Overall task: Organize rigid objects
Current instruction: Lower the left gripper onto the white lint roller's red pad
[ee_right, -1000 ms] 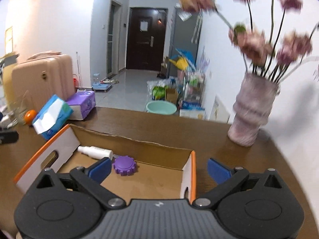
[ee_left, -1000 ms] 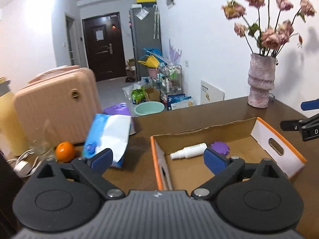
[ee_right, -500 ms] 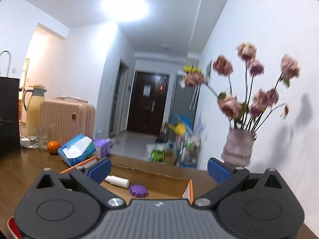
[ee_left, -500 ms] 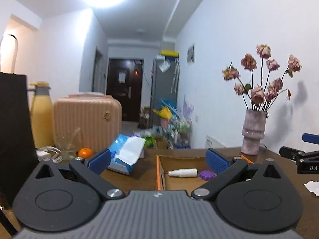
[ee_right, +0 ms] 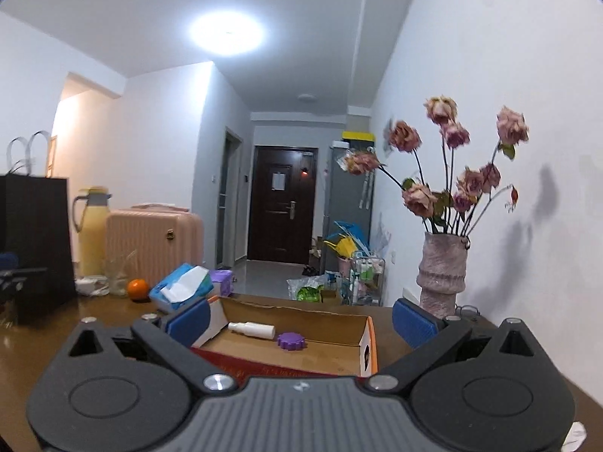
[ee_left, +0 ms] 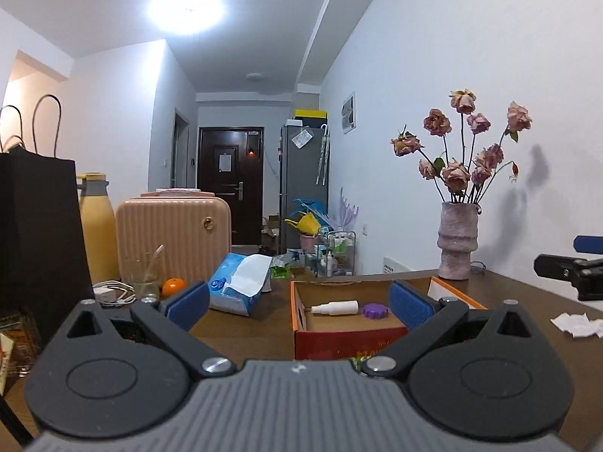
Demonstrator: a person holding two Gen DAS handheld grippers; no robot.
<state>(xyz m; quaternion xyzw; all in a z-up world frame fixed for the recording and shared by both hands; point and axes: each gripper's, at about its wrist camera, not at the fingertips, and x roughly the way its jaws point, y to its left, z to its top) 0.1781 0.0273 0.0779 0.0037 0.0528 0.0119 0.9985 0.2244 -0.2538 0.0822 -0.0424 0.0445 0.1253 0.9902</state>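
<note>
An open cardboard box (ee_left: 339,342) with orange edges stands on the brown table; it also shows in the right wrist view (ee_right: 371,342). Inside lie a white spray bottle (ee_left: 335,307) (ee_right: 251,330) and a purple toothed cap (ee_left: 374,310) (ee_right: 291,341). My left gripper (ee_left: 299,307) is open and empty, low in front of the box. My right gripper (ee_right: 299,318) is open and empty, in front of the box from its right side. Its arm shows at the right edge of the left wrist view (ee_left: 569,269).
On the table's left stand a black paper bag (ee_left: 35,233), a yellow flask (ee_left: 96,229), a glass (ee_left: 141,277), an orange (ee_left: 173,287) and a blue tissue pack (ee_left: 241,282). A pink vase of dried roses (ee_left: 458,243) stands at the back right. Crumpled white paper (ee_left: 574,324) lies right.
Both grippers have drawn back and dropped lower, tilting up toward level. The box now sits farther ahead and the ceiling is in view. Both jaws stay open.
</note>
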